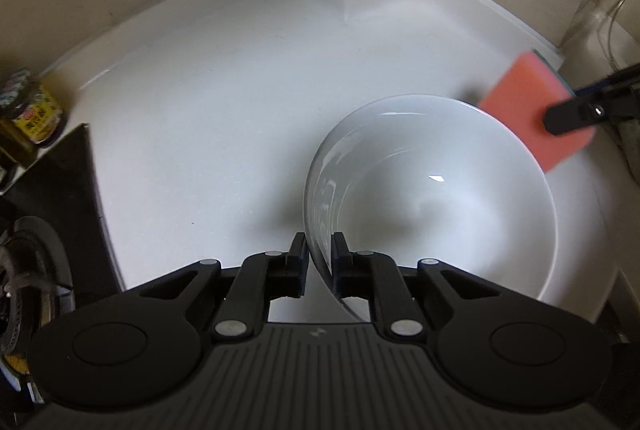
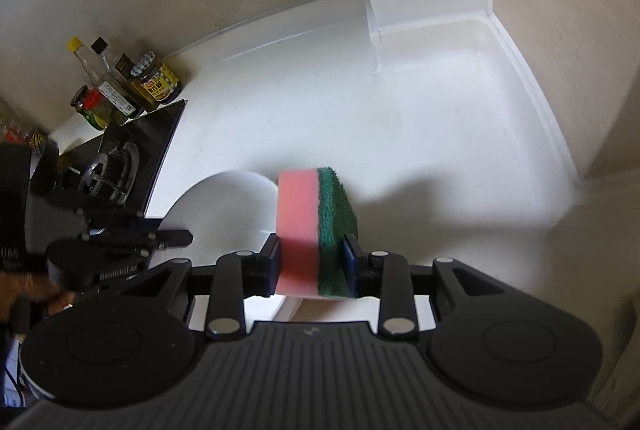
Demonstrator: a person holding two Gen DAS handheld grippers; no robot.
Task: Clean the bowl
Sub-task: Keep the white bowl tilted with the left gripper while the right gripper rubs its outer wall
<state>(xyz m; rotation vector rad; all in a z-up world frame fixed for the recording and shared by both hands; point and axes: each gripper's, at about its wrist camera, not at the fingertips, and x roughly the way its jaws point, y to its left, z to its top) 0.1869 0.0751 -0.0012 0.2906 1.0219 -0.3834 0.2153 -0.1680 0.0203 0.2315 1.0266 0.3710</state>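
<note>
Here: white counter (image 1: 224, 117), cream walls; left tool (image 1: 320, 254) pinching bowl (image 1: 440, 197) rim, right tool (image 2: 312, 262) squeezing sponge (image 2: 312, 222).

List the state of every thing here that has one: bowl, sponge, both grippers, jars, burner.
bowl: white, tilted, rim pinched, looks empty
sponge: pink foam and green scourer, held above the counter, beside the bowl's rim
left gripper: shut on the bowl's rim
right gripper: shut on the sponge
jars and bottles: upright, capped
burner: no flame visible
</note>
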